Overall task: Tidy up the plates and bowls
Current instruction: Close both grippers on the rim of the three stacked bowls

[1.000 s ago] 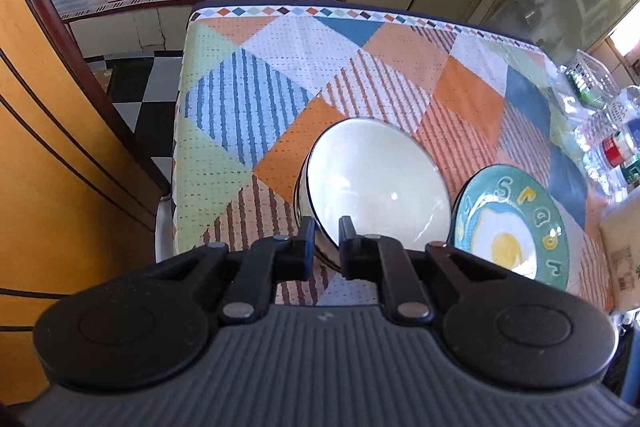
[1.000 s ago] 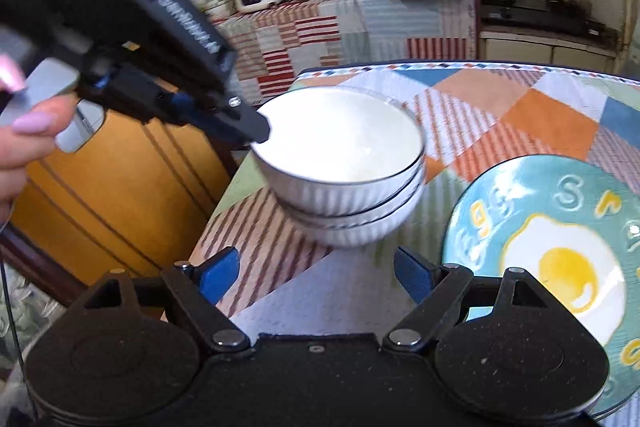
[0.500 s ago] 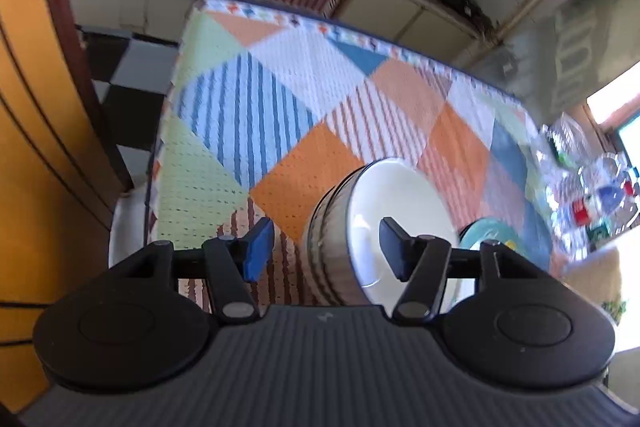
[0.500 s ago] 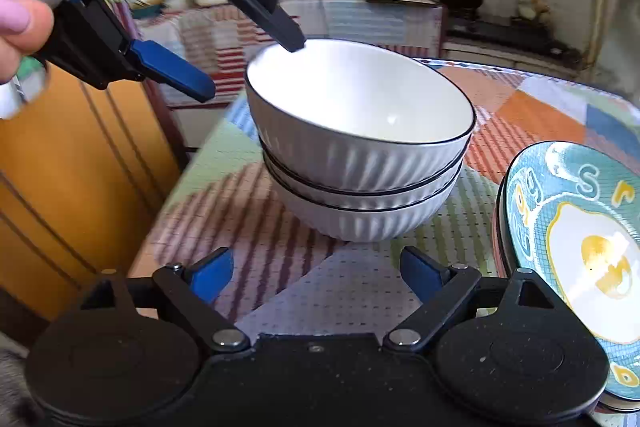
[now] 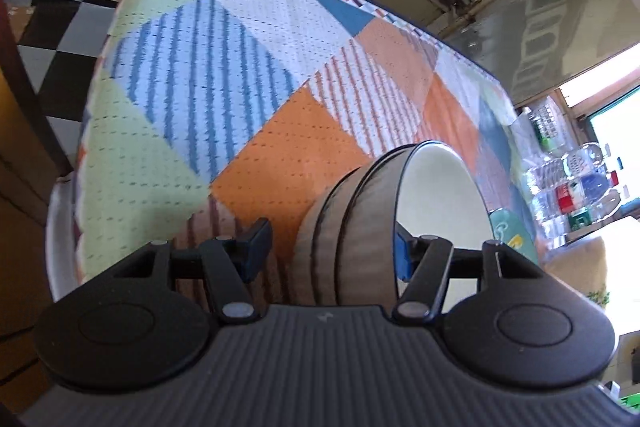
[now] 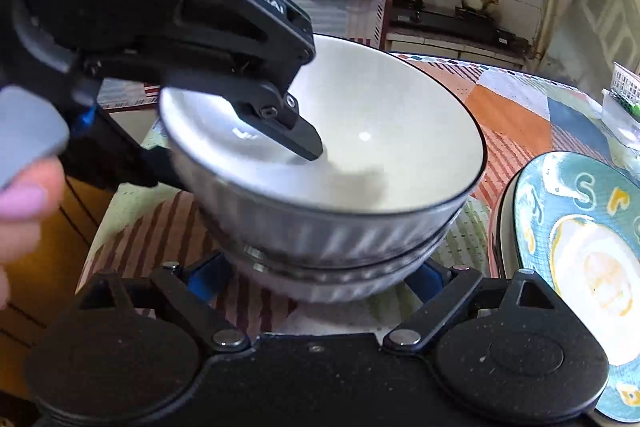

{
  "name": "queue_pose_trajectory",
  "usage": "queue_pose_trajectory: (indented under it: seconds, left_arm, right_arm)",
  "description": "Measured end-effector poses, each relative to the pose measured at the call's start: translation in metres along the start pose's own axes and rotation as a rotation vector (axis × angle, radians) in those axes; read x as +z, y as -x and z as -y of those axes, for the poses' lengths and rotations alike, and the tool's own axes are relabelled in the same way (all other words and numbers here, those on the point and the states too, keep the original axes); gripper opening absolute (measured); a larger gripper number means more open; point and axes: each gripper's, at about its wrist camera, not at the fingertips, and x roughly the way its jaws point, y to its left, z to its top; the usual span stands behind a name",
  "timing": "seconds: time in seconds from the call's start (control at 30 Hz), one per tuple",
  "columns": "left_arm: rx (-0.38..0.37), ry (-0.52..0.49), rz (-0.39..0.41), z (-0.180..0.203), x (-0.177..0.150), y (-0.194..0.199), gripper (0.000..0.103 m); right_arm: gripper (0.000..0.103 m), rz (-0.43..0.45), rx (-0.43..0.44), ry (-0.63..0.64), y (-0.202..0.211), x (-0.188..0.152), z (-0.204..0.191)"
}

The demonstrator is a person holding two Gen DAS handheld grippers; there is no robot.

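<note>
Bowls: three white ribbed bowls [image 6: 340,187] sat stacked on the patchwork surface [image 5: 248,75].
Left gripper [image 5: 328,251]: jaws apart, straddling the top bowl's wall, not clamped.
Right gripper [image 6: 316,275]: jaws wide apart either side of the stack's base.
Plate [image 6: 580,259]: just beside the bowls.

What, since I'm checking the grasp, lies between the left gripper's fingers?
The wall of the stacked white bowls: the left gripper straddles it, one finger inside the top bowl, one outside with a gap. The left wrist view shows it.

Three nested white ribbed bowls [image 6: 340,187], apparently tilted, sit beside stacked egg-patterned teal plates [image 6: 580,259]
</note>
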Motion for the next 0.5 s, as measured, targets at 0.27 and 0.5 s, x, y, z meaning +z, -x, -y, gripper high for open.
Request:
queue_pose_trajectory:
  seconds: [0.27,0.5]
  left_arm:
    - [-0.042,-0.030,-0.016,0.001,-0.001,-0.004,0.051]
    - [-0.044,-0.026,-0.023,0.000,-0.003,-0.001,0.050]
  right_arm:
    - [0.097,0.014,-0.020,-0.017,-0.013,0.007,0.000]
    - [0.097,0.051,0.028,0.030,-0.008,-0.005,0.001]
